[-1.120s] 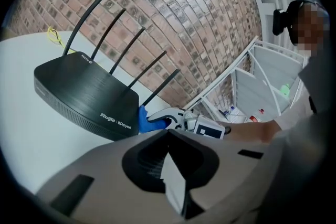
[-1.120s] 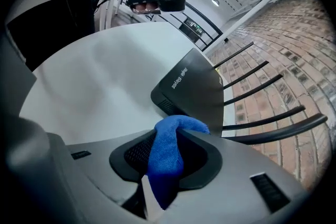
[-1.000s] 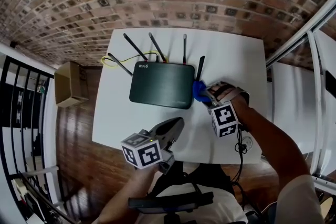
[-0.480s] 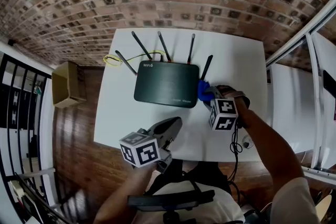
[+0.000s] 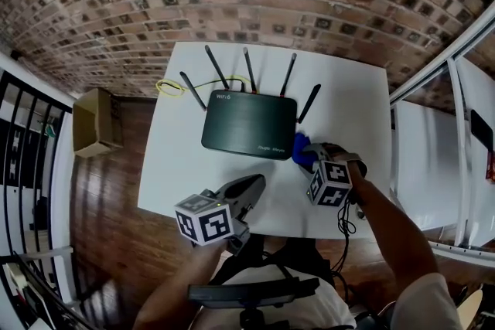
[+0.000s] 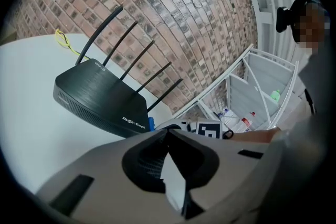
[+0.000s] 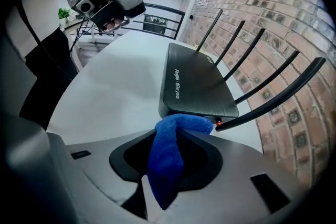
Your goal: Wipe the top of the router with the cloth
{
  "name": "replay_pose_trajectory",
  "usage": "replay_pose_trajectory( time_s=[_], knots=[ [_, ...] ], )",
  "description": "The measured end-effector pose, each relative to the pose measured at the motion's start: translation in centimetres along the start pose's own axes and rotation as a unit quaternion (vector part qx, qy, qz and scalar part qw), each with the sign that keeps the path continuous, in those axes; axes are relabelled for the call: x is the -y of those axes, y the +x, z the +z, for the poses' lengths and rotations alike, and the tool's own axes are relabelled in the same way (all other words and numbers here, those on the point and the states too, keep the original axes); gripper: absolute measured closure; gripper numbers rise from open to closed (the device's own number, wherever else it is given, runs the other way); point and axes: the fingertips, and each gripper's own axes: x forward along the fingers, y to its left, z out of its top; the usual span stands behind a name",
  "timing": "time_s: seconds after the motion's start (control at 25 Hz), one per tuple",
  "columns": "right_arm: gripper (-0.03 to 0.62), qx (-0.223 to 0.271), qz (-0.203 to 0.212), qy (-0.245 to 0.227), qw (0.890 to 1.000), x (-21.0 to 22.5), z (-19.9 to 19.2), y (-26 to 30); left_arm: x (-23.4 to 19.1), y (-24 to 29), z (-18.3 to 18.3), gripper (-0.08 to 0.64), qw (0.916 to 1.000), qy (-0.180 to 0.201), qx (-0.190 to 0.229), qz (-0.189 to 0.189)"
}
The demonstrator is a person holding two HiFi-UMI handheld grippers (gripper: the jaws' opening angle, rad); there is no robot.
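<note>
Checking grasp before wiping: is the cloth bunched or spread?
Bunched: the cloth is a wad pinched in the right gripper, beside the router.

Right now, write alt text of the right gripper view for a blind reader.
The right tongs grip a blue cloth beside a black router on a white table; its antennas rise before a brick wall.

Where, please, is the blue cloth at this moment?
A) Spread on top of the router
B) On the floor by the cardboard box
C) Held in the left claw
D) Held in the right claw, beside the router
D: the right claw is shut on the cloth, by the router's right end, not on its top.
</note>
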Motion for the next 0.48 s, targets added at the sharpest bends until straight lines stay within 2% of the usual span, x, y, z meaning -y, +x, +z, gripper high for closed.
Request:
replay_pose_trajectory(
  time_s=[0.2,0.48],
  knots=[
    [0.46,0.0,-0.012,0.057,0.998,-1.0,0.7,-0.3,-0.4,-0.8,0.1,0.535,1.0,0.0,0.0,-0.003],
    [0.46,0.01,-0.034,0.146,0.989,-2.7,2.0,-0.6,-0.8,-2.4,0.2,0.535,1.0,0.005,-0.005,-0.006]
  ],
)
